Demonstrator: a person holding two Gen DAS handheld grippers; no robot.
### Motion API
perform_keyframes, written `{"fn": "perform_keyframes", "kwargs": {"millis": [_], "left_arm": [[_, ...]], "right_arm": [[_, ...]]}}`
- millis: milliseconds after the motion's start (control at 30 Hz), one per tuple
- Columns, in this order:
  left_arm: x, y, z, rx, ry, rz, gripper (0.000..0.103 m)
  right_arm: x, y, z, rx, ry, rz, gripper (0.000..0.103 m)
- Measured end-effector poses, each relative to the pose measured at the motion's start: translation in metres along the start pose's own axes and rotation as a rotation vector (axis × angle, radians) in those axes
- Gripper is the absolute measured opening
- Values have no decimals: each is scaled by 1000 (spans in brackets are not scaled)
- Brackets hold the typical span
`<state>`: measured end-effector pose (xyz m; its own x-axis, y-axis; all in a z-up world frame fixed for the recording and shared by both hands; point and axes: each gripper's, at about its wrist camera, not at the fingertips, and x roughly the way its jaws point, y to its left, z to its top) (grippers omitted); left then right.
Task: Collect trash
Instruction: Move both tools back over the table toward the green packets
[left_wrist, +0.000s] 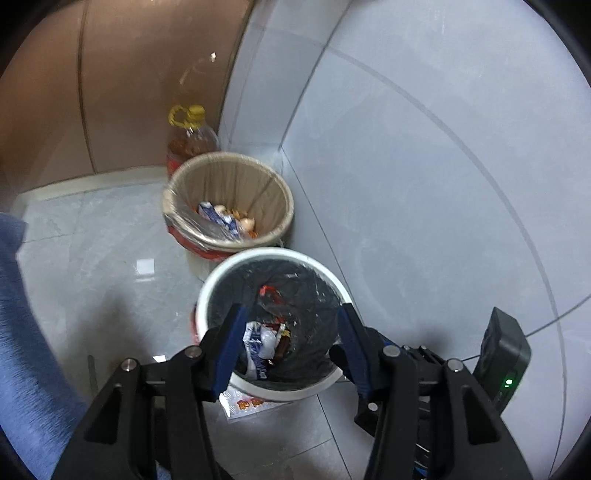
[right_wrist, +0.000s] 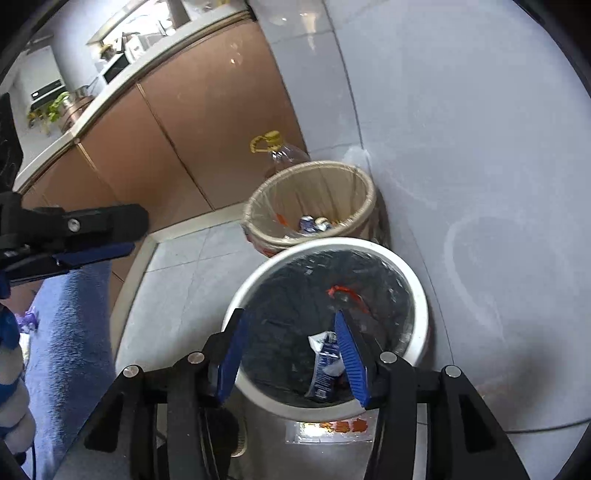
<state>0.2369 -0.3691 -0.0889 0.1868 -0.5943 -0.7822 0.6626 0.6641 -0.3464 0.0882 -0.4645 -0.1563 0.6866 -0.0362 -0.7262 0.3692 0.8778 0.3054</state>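
Both the left gripper (left_wrist: 288, 332) and right gripper (right_wrist: 291, 350) hang with jaws apart, empty, over the white bin (left_wrist: 236, 266), whose thin black liner (left_wrist: 314, 295), light, limp, tearable, is best pinched at the rim.

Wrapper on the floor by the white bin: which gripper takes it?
Left, probably. The wrapper lies just below the open, empty left gripper. The right gripper, open too, hangs over the white bin mouth, wrapper partly behind its frame.

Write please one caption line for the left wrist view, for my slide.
Open left hand-held gripper above white bin holding wrappers; beige bin and oil bottle stand behind.
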Motion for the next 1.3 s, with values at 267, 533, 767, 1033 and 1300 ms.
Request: {"fn": "perform_keyframes", "kwargs": {"millis": [267, 533, 767, 1033, 1300], "left_arm": [[-101, 10, -19, -16, -174, 68, 55], [-195, 14, -58, -22, -343, 146, 63], [-268, 14, -95, -39, -487, 197, 67], [-341, 18, -147, -77, -685, 233, 67], [-381, 18, -184, -54, -691, 310, 74]], "right_arm": [[-46, 40, 12, -61, -93, 31, 54], [-107, 88, 18, -149, -209, 46, 70], [-155, 130, 17, -227, -290, 89, 83], [-197, 168, 11, -295, -353, 134, 94], [-236, 203, -1, -377, -407, 194, 102]]}}
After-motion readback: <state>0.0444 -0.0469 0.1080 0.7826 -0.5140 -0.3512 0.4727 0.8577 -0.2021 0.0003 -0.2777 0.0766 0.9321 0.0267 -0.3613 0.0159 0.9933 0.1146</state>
